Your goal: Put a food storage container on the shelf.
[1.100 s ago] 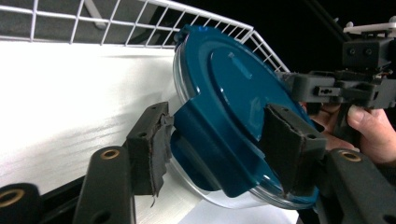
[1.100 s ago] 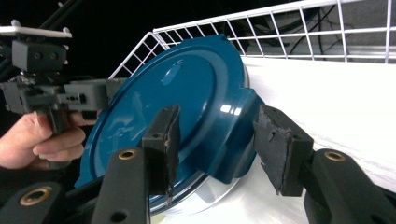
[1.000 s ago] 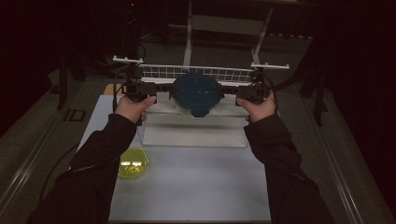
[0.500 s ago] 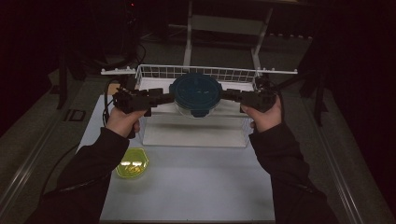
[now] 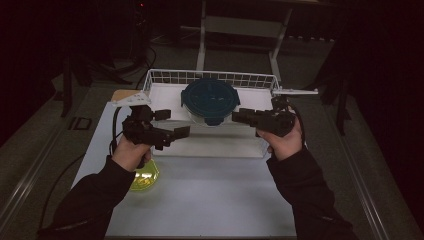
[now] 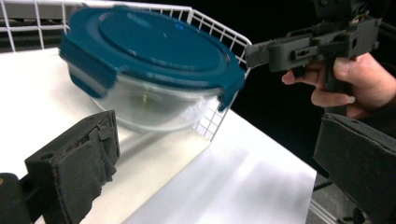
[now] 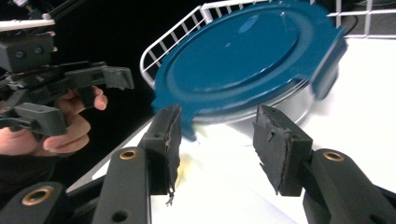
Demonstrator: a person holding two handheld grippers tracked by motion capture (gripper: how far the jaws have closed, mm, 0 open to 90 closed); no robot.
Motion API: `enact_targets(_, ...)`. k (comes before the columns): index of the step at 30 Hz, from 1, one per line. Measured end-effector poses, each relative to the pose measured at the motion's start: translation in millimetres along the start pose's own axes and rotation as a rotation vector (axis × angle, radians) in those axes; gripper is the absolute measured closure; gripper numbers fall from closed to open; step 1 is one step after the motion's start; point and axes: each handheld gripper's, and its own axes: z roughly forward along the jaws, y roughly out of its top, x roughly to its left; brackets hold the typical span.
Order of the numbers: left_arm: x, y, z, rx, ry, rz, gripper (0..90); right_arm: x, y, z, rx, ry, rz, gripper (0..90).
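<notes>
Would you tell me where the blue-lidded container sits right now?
In the high view, the blue-lidded container sits inside the white wire basket, toward its back, between both claws.

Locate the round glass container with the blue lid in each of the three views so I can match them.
High view: the container sits upper centre, inside the white wire basket.
Left gripper view: upper left, above the left jaw.
Right gripper view: upper centre to right, just beyond the jaws.
Shared landmark: the wire basket rim behind the container.
</notes>
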Motion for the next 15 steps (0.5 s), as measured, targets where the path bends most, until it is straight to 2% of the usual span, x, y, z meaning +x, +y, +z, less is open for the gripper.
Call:
enact_targets(4,-2.9,-7.0,-1.4,-0.007,0.0,0.01,0.0,4.7,-6.1,-0.2,0.007,0.01,-0.006,52.2)
enact_targets(5,-5.6,-11.0,-2.4,-0.011,0.009,0.032,0.0,6.3,-8.0,-0.1,0.006,0.014,-0.006,53.9)
enact_targets(8,-8.8,-18.5,-3.8,-0.012,0.012,0.043,0.0,12.6,-13.5,1.1,0.017,0.029,-0.015,59.6)
enact_targets(12,-13.1,-28.6,-3.4,0.002,0.023,0.064,0.0,18.7,-18.5,5.9,0.032,0.042,-0.03,71.0)
enact_targets(15,-15.6,-36.7,-2.4,0.011,0.028,0.073,0.0,22.4,-20.8,10.0,0.045,0.044,-0.041,83.9)
